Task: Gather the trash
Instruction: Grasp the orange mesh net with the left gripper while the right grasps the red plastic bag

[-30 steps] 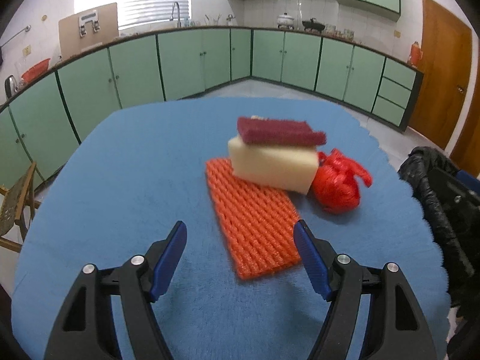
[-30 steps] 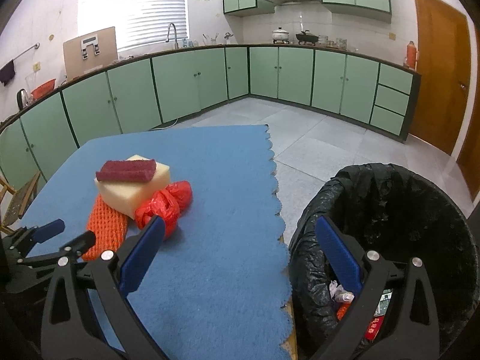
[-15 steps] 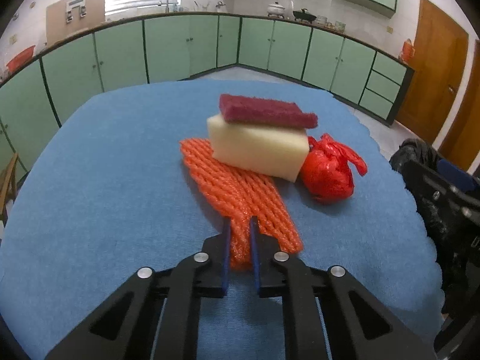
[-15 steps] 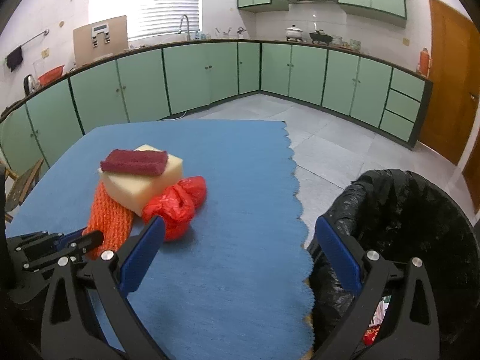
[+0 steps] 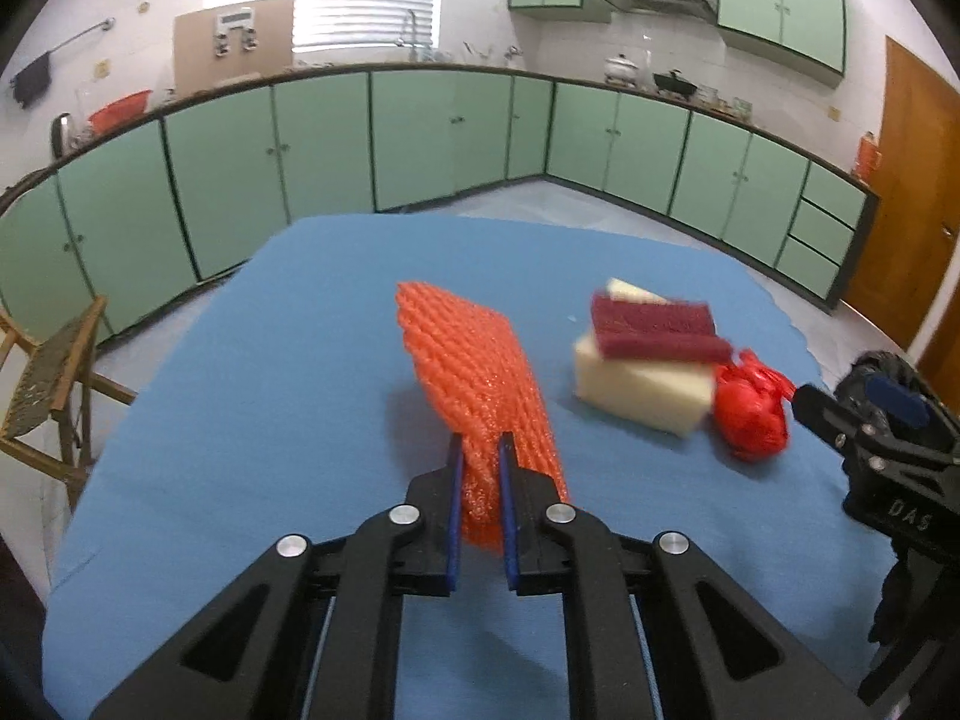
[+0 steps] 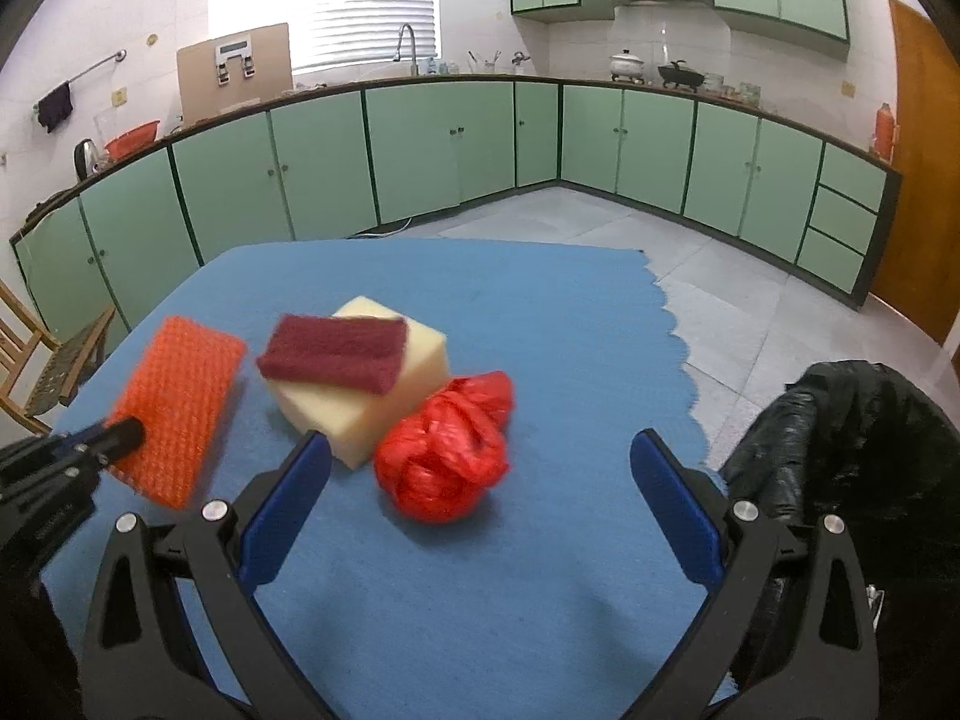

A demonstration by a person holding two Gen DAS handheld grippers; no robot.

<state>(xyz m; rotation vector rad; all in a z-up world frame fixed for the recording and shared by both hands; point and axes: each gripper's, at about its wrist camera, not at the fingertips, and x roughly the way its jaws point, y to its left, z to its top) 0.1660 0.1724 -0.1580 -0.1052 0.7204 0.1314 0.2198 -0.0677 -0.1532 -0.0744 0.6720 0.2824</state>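
Observation:
My left gripper [image 5: 479,456] is shut on the near end of an orange foam net [image 5: 474,378], which hangs lifted off the blue tablecloth [image 5: 270,396]. From the right wrist view the net [image 6: 180,396] shows at the left, pinched by the left gripper [image 6: 123,435]. A cream sponge block [image 6: 372,396] with a maroon scouring pad [image 6: 336,351] on top lies mid-table. A crumpled red plastic bag [image 6: 450,456] sits against the block. My right gripper [image 6: 480,480] stands open just in front of the red bag, apart from it.
A bin lined with a black bag [image 6: 840,456] stands off the table's right edge. A wooden chair [image 5: 54,384] stands left of the table. Green kitchen cabinets [image 6: 420,144] ring the room behind. The tablecloth [image 6: 540,312] has a scalloped right edge.
The left gripper closed on the orange net, then lifted and pulled it left, out from under the sponge block. The right gripper swung left from over the bin to face the red bag.

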